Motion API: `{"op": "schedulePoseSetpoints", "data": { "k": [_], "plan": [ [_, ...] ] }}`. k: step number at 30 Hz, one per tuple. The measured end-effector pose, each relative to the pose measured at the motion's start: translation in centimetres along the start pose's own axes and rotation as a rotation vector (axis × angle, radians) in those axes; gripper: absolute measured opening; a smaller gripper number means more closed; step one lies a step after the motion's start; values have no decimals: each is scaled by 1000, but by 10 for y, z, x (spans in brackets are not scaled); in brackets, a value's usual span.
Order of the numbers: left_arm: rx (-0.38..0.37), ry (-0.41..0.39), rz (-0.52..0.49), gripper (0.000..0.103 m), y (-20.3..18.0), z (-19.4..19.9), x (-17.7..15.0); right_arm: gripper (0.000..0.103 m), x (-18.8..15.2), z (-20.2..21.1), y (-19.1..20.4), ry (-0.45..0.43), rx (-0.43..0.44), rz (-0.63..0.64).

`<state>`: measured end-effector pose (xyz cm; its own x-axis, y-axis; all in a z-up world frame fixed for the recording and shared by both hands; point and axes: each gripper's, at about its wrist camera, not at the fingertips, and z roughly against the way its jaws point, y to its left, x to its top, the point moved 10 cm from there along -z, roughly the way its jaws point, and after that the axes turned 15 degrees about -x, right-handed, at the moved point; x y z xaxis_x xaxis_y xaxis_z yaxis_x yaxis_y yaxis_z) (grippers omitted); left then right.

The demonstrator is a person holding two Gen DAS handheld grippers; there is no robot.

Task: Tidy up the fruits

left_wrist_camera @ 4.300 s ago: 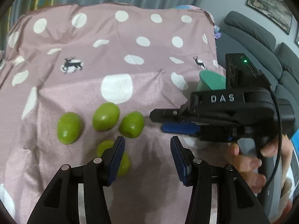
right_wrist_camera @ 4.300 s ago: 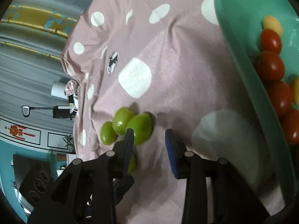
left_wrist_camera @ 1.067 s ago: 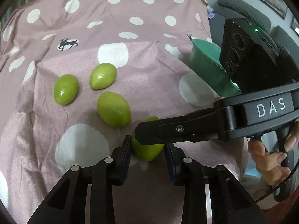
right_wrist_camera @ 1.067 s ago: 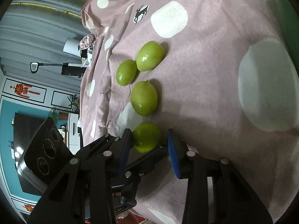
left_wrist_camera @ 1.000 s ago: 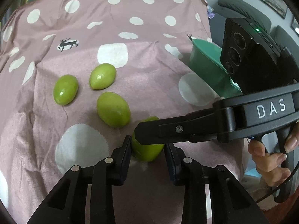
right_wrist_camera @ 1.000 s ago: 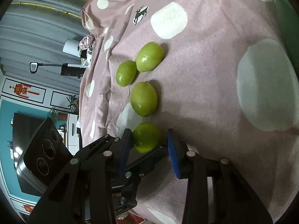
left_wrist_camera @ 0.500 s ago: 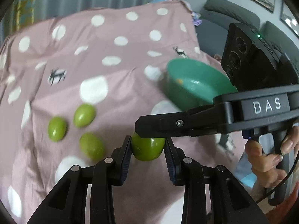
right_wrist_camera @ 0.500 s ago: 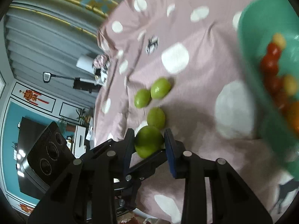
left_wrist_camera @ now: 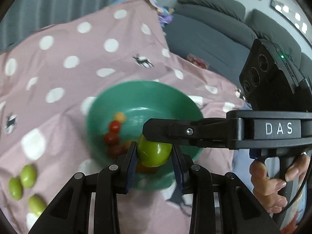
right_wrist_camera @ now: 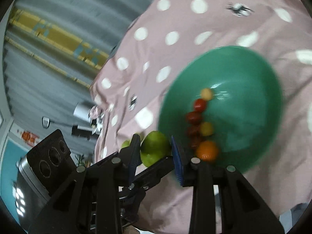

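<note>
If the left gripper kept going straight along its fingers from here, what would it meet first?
The left gripper, shut on the green fruit, points down into the green bowl. Going straight on, it would probably reach the small red and orange fruits lying in the bowl first, though blur leaves depth uncertain.

A pink dotted cloth point(left_wrist_camera: 81, 58) covers the tabletop, bearing a green bowl point(left_wrist_camera: 124, 91) and three green fruits point(left_wrist_camera: 28, 175).

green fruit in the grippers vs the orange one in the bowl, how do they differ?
The green fruit is clamped between the pads of both hand-held grippers, left and right, held clear of the cloth; the orange fruit lies loose in the green bowl. The green fruit looks larger than the orange fruit. Colour differs: green against orange. Both are roundish and smooth.
</note>
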<state>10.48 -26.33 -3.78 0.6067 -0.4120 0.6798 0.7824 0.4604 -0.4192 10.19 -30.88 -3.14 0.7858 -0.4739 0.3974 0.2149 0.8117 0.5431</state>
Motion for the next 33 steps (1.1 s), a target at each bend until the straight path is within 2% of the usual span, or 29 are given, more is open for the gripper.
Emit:
{"op": "schedulePoseSetpoints", "data": {
  "k": [4, 8, 9, 12, 13, 14, 15, 16, 17, 18, 21, 23, 26, 29, 31, 33],
  "plan": [
    [4, 38, -33, 34, -16, -23, -5, 33, 0, 7, -28, 19, -29, -43],
    [3, 48, -8, 34, -22, -39, -5, 34, -2, 13, -44, 7, -74, -48],
    [17, 50, 11, 34, -20, -43, -5, 32, -2, 12, -50, 14, -79, -63],
    [81, 28, 46, 34, -12, -44, 0, 33, -2, 16, -58, 12, -53, -103],
    [94, 23, 65, 36, -9, -42, 0, 38, -2, 19, -56, 12, -48, -99],
    [98, 23, 90, 40, -7, -41, 0, 47, -3, 23, -54, 12, -49, -87],
    [98, 25, 112, 51, -4, -38, -2, 54, -4, 27, -52, 8, -53, -73],
    [97, 22, 132, 60, -2, -34, -4, 56, -5, 32, -50, -1, -54, -64],
    [98, 7, 160, 65, 1, -26, -6, 61, -5, 35, -49, -7, -52, -65],
    [100, -6, 171, 70, 2, -21, -8, 70, -4, 39, -49, -12, -47, -73],
    [121, -64, 195, 81, 10, 3, -15, 83, -3, 48, -48, -42, -52, -95],
    [160, -85, 192, 81, 18, 22, -24, 84, -2, 49, -48, -51, -76, -94],
    [206, -71, 193, 81, 30, 38, -40, 98, -3, 45, -46, -48, -95, -103],
    [242, -104, 228, 81, 48, 68, -64, 100, -5, 36, -41, -39, -102, -130],
    [241, -130, 262, 81, 55, 83, -74, 102, -6, 32, -34, -48, -137, -109],
    [253, -195, 304, 81, 67, 106, -82, 102, -9, 29, -23, -49, -147, -82]
  ]
}}
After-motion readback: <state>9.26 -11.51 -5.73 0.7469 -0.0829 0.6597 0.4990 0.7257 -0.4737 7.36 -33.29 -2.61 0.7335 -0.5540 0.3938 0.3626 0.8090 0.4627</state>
